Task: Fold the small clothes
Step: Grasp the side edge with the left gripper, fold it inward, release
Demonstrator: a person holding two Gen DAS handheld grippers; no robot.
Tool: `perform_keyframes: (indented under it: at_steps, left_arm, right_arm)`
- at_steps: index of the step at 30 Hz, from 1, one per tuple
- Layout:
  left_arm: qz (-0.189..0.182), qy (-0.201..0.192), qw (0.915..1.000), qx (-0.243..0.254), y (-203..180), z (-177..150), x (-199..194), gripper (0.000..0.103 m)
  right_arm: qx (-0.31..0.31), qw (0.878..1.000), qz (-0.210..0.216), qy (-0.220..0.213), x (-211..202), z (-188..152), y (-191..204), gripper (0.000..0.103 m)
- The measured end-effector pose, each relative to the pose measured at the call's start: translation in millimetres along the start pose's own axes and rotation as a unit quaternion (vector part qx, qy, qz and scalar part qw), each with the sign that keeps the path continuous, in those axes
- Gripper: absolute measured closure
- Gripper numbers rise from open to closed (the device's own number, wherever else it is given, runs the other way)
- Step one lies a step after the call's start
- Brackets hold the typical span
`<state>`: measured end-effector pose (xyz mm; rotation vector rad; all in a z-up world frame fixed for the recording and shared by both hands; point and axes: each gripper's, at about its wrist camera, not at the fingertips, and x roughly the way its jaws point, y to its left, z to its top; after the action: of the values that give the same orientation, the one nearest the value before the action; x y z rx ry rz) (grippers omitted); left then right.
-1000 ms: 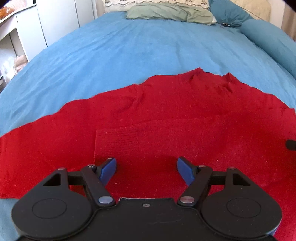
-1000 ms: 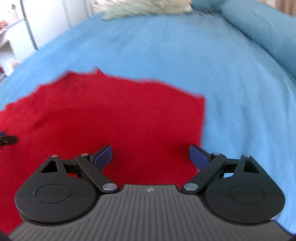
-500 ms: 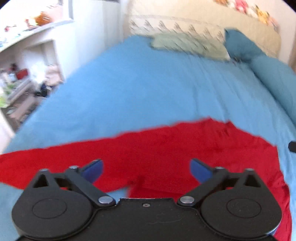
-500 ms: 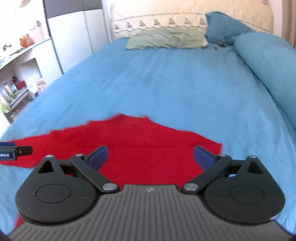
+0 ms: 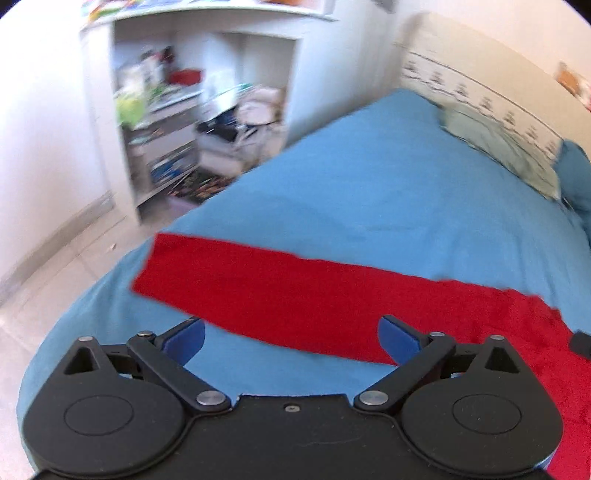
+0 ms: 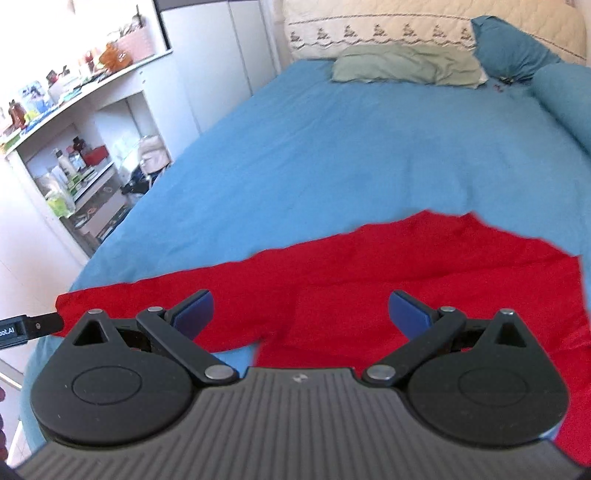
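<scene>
Presently: left claw [image 5: 291, 334] wide, closing, empty; right claw [image 6: 301, 310] wide, empty. Garment [image 6: 424, 273] lay flat below both, sleeve [image 5: 258, 280] outstretched ahead of left. Step judged: between folds. Next: grip sleeve end.

Left wrist view looks down past its fingers across the bed's [image 5: 369, 192] left edge toward shelves [image 5: 177, 110]. Right wrist view faces the headboard [image 6: 406, 26]. Both share the red garment [image 5: 295, 291] and blue sheet.

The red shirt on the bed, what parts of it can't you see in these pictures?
- Left wrist view: the red shirt is blurred; the left gripper covers its near edge, and the right frame edge cuts it off.
- Right wrist view: the right gripper hides the shirt's near part; its bottom hem is out of frame.
- Neckline: cannot tell.
</scene>
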<state>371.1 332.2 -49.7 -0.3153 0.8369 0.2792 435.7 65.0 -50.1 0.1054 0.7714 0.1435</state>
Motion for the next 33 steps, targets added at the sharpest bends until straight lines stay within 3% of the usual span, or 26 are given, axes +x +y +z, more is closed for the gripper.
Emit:
perform_keyframes:
  at_steps: [9, 14, 16, 21, 27, 33]
  left_arm:
    - [-0.001, 0.042, 0.9937, -0.104, 88.3, 1.6, 85.3, 0.054]
    - [0.008, 0.028, 0.9937, -0.108, 90.4, 2.6, 96.7, 0.058]
    - [0.021, 0.022, 0.9943, -0.102, 85.5, 4.2, 98.1, 0.066]
    - [0.043, 0.008, 0.9927, -0.113, 86.9, 7.9, 103.6, 0.097]
    - [0.057, -0.038, 0.9949, -0.074, 59.4, 17.9, 81.8, 0.098]
    - [0.021, -0.116, 0.9928, 0.019, -26.9, 41.1, 26.7, 0.098]
  right_arm:
    - [-0.012, 1.000, -0.006, 0.013, 51.7, -38.1, 69.5, 0.000]
    - [-0.022, 1.000, -0.008, 0.012, 64.5, -45.3, 82.2, 0.000]
    - [-0.028, 1.000, -0.011, 0.010, 66.8, -46.0, 81.3, 0.000]
    - [-0.022, 1.000, -0.013, 0.007, 71.5, -45.9, 72.4, 0.000]
    - [-0.023, 0.999, -0.025, -0.005, 69.6, -44.6, 51.6, 0.000]
    - [0.008, 0.999, -0.022, -0.031, 46.6, -31.3, 0.6, 0.000]
